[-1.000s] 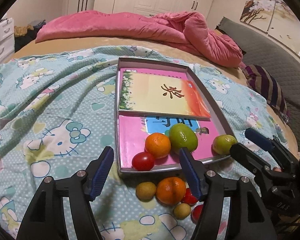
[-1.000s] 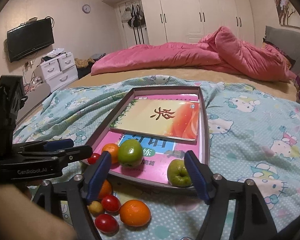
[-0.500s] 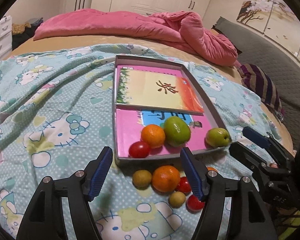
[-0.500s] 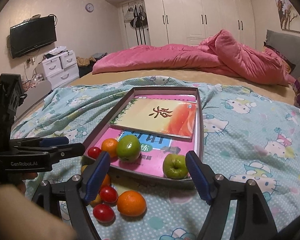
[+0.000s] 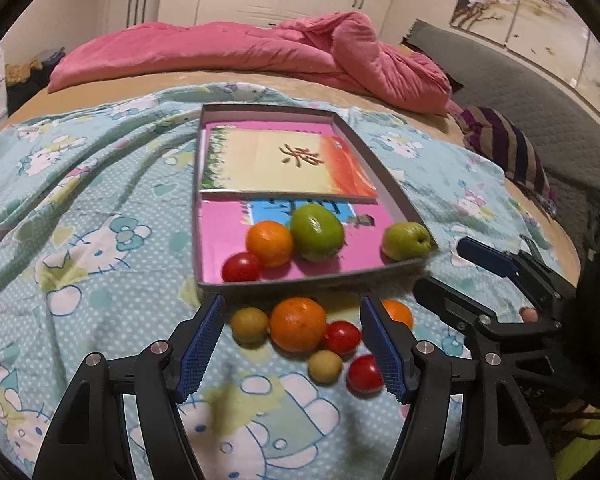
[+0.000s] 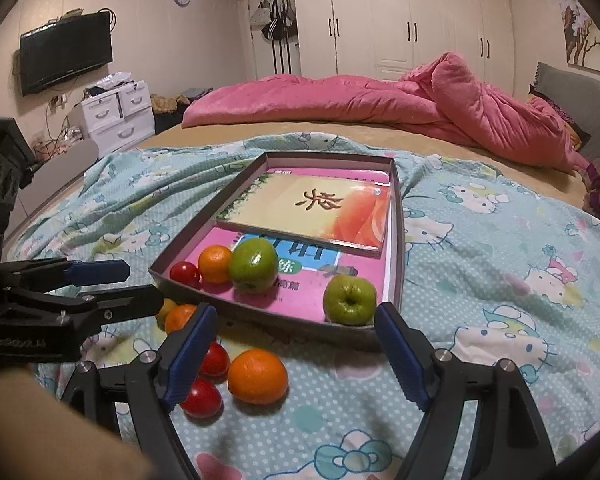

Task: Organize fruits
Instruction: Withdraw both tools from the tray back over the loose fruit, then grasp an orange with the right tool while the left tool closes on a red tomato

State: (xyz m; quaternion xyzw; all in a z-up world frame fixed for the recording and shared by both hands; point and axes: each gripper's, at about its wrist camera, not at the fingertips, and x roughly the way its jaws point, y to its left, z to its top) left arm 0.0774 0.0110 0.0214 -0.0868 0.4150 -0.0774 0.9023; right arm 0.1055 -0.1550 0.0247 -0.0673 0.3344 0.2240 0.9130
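A grey tray lies on the bed with two books in it. At its near end sit a red tomato, an orange, a large green fruit and a green apple. On the blanket in front of the tray lie an orange, two red tomatoes, two small yellow-green fruits and another orange. My left gripper is open and empty above these loose fruits. My right gripper is open and empty just before the tray's near edge.
A Hello Kitty blanket covers the bed. A pink duvet is bunched at the far side. A striped cushion lies right. A white drawer unit and wall television stand left.
Both grippers have drawn back toward me from the tray, so the loose fruits in front of it show more fully. Both stay open and empty. No fruit has moved.
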